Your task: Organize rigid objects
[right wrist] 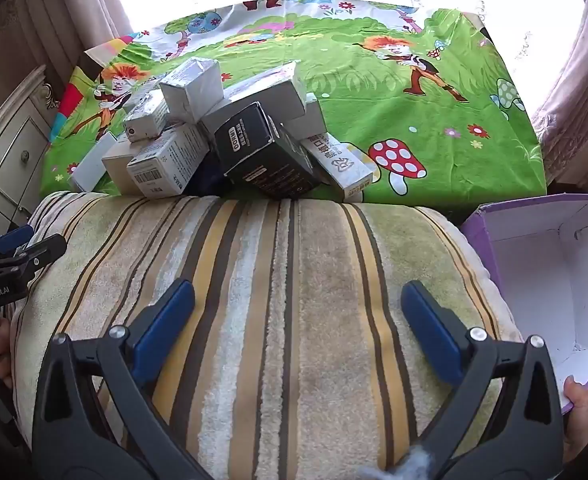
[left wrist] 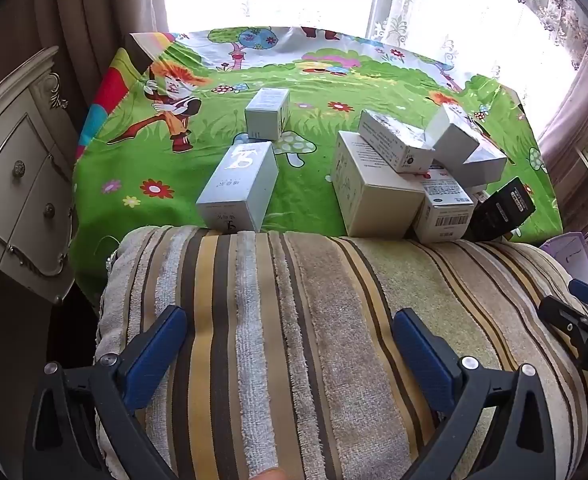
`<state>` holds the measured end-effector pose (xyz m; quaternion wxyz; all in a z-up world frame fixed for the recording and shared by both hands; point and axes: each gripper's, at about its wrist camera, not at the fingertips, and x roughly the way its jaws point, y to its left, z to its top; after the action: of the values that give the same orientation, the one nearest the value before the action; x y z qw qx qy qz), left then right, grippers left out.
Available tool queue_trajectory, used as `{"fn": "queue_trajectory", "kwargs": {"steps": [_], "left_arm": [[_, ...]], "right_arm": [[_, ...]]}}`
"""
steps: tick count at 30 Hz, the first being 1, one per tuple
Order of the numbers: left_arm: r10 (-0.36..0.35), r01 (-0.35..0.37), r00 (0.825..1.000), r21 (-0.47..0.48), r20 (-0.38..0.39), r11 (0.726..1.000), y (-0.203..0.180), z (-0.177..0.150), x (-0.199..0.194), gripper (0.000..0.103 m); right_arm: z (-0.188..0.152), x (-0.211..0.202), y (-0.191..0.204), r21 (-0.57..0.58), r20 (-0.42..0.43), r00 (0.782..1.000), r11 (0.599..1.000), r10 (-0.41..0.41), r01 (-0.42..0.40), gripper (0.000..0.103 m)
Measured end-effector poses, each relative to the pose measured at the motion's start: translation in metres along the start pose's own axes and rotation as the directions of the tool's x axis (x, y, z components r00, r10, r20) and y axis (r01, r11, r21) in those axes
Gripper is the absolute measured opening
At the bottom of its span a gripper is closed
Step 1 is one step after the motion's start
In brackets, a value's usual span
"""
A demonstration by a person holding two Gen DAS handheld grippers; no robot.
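Note:
Several small cardboard boxes lie on a green cartoon cloth (left wrist: 166,168). A white box (left wrist: 238,186) and a smaller one (left wrist: 267,113) stand apart at the left. A heap of white boxes (left wrist: 378,188) and a black box (left wrist: 504,208) lies to the right. In the right wrist view the heap (right wrist: 190,92) is at upper left, with the black box (right wrist: 266,156) in front. My left gripper (left wrist: 290,340) and my right gripper (right wrist: 298,316) are both open and empty, held over a striped towel cushion (left wrist: 294,300), short of the boxes.
An open purple box (right wrist: 550,272) with a white inside sits at the right of the cushion (right wrist: 278,280). A cream drawer cabinet (left wrist: 18,184) stands at the left. Curtains and a bright window lie behind the cloth (right wrist: 434,128).

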<state>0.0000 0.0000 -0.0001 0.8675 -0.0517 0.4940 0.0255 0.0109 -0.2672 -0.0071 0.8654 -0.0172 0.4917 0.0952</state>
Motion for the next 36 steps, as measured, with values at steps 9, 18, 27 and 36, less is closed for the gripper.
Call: {"fn": "queue_trajectory", "kwargs": {"steps": [9, 18, 27, 36], "left_arm": [[0.001, -0.001, 1.000, 0.002, 0.006, 1.000, 0.0002, -0.0002, -0.0006, 0.103], [-0.001, 0.002, 1.000, -0.002, 0.003, 1.000, 0.0010, -0.0011, 0.0020, 0.103], [0.014, -0.014, 1.000, -0.016, 0.013, 1.000, -0.0010, -0.0017, -0.0010, 0.103], [0.025, -0.024, 0.999, -0.018, 0.023, 1.000, -0.0020, -0.0007, -0.0021, 0.103]], "right_arm": [[-0.0006, 0.0005, -0.0006, 0.005, -0.011, 1.000, 1.000, 0.005, -0.005, 0.103], [0.0008, 0.0006, 0.0009, 0.005, -0.011, 1.000, 1.000, 0.005, -0.005, 0.103], [0.0012, 0.0004, 0.0010, 0.005, -0.012, 1.000, 1.000, 0.006, -0.006, 0.103], [0.0001, -0.0003, 0.0003, 0.008, 0.000, 1.000, 1.000, 0.008, -0.008, 0.103]]}}
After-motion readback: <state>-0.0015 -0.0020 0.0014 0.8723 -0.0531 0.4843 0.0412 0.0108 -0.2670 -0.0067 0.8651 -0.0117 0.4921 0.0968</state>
